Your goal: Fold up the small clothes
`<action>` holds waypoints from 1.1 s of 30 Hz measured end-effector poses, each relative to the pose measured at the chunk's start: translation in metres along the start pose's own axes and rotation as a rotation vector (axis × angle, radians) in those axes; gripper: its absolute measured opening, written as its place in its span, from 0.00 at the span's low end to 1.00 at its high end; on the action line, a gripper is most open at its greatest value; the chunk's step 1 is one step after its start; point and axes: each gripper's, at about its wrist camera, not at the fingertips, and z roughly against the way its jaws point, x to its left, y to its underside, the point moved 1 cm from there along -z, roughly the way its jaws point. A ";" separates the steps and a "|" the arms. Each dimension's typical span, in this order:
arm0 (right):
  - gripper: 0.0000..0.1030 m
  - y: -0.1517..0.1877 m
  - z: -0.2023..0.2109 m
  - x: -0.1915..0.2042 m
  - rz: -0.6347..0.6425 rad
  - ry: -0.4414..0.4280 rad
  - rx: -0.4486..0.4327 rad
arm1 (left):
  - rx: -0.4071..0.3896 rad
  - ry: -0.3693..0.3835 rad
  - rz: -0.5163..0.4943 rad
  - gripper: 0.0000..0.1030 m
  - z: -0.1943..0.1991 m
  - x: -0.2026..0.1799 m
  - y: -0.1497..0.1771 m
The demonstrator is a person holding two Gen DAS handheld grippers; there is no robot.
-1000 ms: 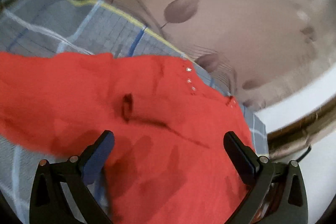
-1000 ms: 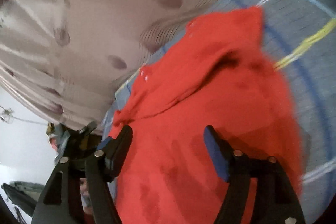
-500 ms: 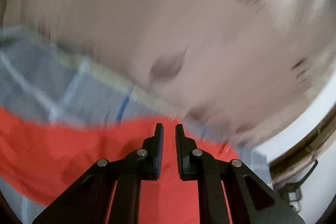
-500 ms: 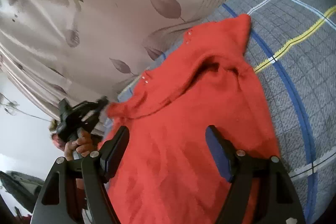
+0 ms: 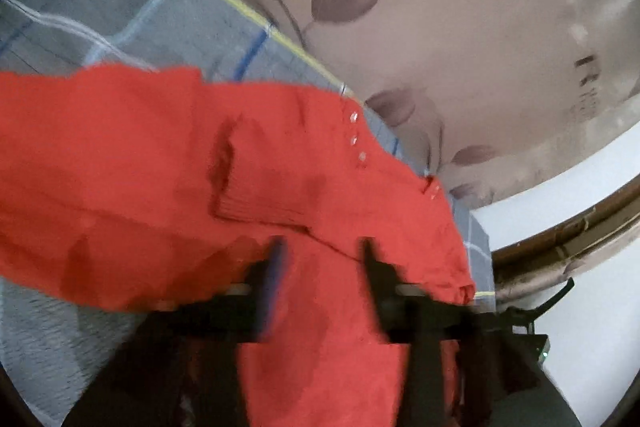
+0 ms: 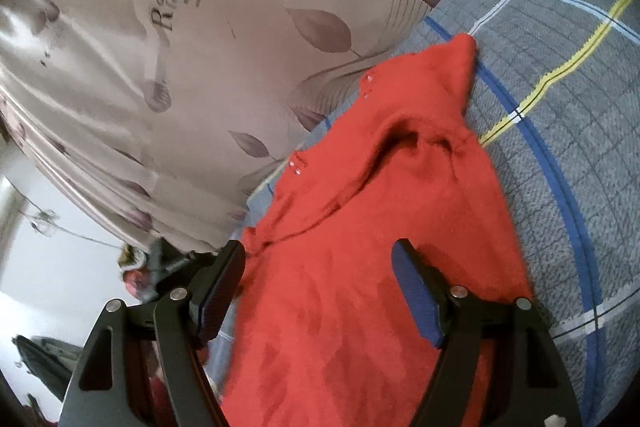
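A small red knit sweater point(image 5: 152, 163) lies spread on a grey checked blanket point(image 5: 120, 27). One sleeve is folded in over the chest, its ribbed cuff point(image 5: 228, 163) in the middle, with small clear beads by the shoulder. My left gripper point(image 5: 320, 255) hovers low over the sweater's body, blurred, its jaws opening with only the flat cloth beneath them. In the right wrist view the same sweater point(image 6: 360, 267) runs up toward its far sleeve end point(image 6: 464, 55). My right gripper point(image 6: 320, 291) stands open above the sweater's lower body, gripping nothing.
A beige leaf-print curtain point(image 6: 200, 67) hangs right behind the bed edge. The blanket point(image 6: 560, 107) extends to the right of the sweater. At the left of the right wrist view, the other gripper's dark frame point(image 6: 160, 259) shows beyond the bed edge. White wall and a brown rail point(image 5: 560, 239) lie right.
The left gripper went from wide open to nearly shut while lifted and blurred, then dropped back over the sweater and is parting again. The right gripper stayed open and barely shifted.
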 end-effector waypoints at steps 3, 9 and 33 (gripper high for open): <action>0.71 0.000 0.002 -0.002 -0.011 -0.019 -0.011 | -0.060 0.010 0.091 0.59 -0.010 0.008 -0.005; 0.71 -0.002 0.005 -0.004 -0.044 -0.028 -0.018 | -0.132 -0.111 0.104 0.09 -0.013 0.021 -0.014; 0.06 -0.043 -0.030 0.016 0.523 0.893 0.079 | -0.269 -0.226 -0.011 0.06 -0.010 0.021 0.006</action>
